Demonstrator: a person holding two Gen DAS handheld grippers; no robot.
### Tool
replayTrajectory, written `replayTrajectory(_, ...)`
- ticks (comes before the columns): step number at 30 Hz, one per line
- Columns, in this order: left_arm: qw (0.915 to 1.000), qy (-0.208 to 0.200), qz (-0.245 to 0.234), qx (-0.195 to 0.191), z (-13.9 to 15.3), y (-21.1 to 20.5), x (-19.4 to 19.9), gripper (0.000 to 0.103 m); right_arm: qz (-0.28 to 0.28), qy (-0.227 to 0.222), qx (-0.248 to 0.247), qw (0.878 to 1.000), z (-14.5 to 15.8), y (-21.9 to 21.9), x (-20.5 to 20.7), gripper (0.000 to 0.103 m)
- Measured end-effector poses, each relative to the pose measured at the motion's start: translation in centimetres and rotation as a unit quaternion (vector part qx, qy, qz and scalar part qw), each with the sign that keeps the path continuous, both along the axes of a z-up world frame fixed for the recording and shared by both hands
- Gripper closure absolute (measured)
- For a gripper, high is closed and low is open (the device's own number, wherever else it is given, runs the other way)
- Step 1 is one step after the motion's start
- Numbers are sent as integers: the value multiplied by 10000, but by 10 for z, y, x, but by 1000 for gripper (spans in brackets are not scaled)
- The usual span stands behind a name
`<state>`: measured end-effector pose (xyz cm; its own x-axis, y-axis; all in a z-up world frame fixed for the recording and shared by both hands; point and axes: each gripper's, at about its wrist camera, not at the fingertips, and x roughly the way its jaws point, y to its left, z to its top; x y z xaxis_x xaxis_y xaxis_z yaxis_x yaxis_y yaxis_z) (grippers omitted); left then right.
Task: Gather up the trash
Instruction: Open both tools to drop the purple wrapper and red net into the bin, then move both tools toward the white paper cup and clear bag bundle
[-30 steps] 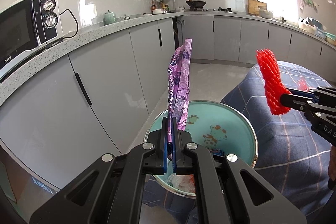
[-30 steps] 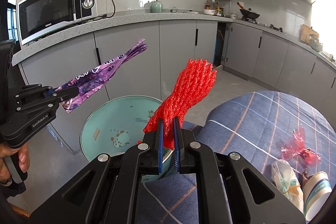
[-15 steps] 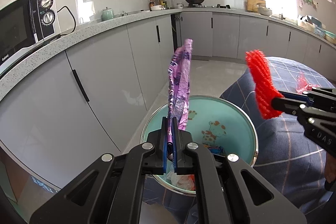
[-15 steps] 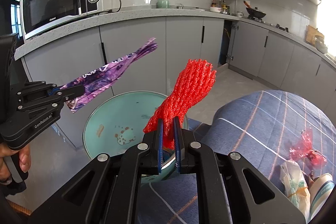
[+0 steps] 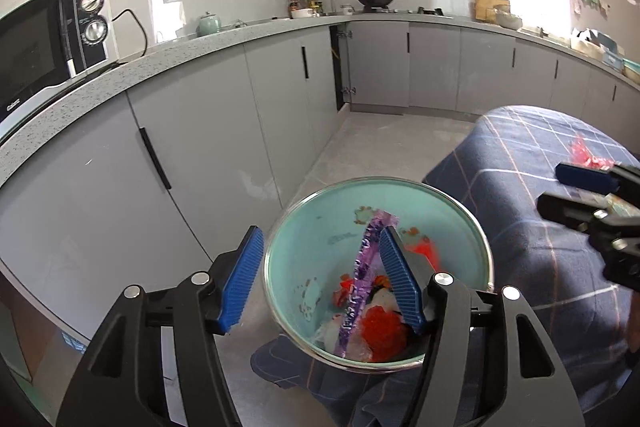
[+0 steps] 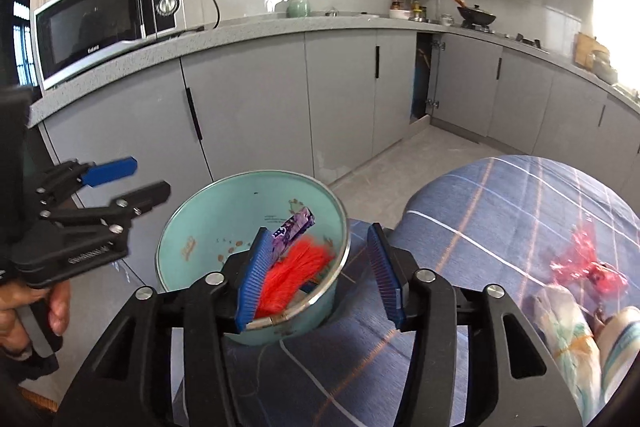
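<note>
Now both my grippers, left gripper (image 5: pixel 320 277) and right gripper (image 6: pixel 318 275), have just been opening, releasing purple wrapper (image 5: pixel 366 267) and red mesh (image 6: pixel 298 273) into the teal bin (image 5: pixel 478 243); next I'd fetch the red candy wrapper (image 6: pixel 582 261).

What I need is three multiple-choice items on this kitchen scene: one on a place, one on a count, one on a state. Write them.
1. Where is the purple wrapper?
A. in the teal bin
B. on the counter
C. on the checked cloth

2. How many dials does the microwave have?
A. one
B. two
C. four

3. What state are the left tongs in?
A. shut on the wrapper
B. shut on a red net
C. open, gripping nothing

Answers: 1 A, it lies slanted inside the bin; 2 B, two round dials sit stacked on its panel; 3 C, its jaws have just been opening and stand wide apart, with nothing pressed between them.
</note>
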<state>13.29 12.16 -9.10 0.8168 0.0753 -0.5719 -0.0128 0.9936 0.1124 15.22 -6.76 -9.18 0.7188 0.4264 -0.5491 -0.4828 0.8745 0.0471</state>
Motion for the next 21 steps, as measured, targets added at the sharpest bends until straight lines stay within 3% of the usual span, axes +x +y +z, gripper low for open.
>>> replayTrajectory(5, 9998, -12, -183, 69, 0, -21, -2, 40, -324, -184, -22, 9993, 11, -43, -25, 46)
replayTrajectory(8, 9993, -49, -349, 110, 1, -40, -2, 32, -860, -384, -225, 9953, 16, -78, -39, 43)
replayTrajectory(13, 9975, -25, -704, 42, -3, -83, 4, 28, -2315, -591, -533, 9696, 17, -152, -52, 24)
replayTrajectory(17, 9938, -31, -1113, 46, -6, -132, 8, 27, -2959, -345, -436, 9536, 4, -192, -39, 17)
replayTrajectory(21, 9904, -76, -1377, 64, -6, -167, 11, 25, -2948, -49, -127, 9555, -10, -201, -27, 16)
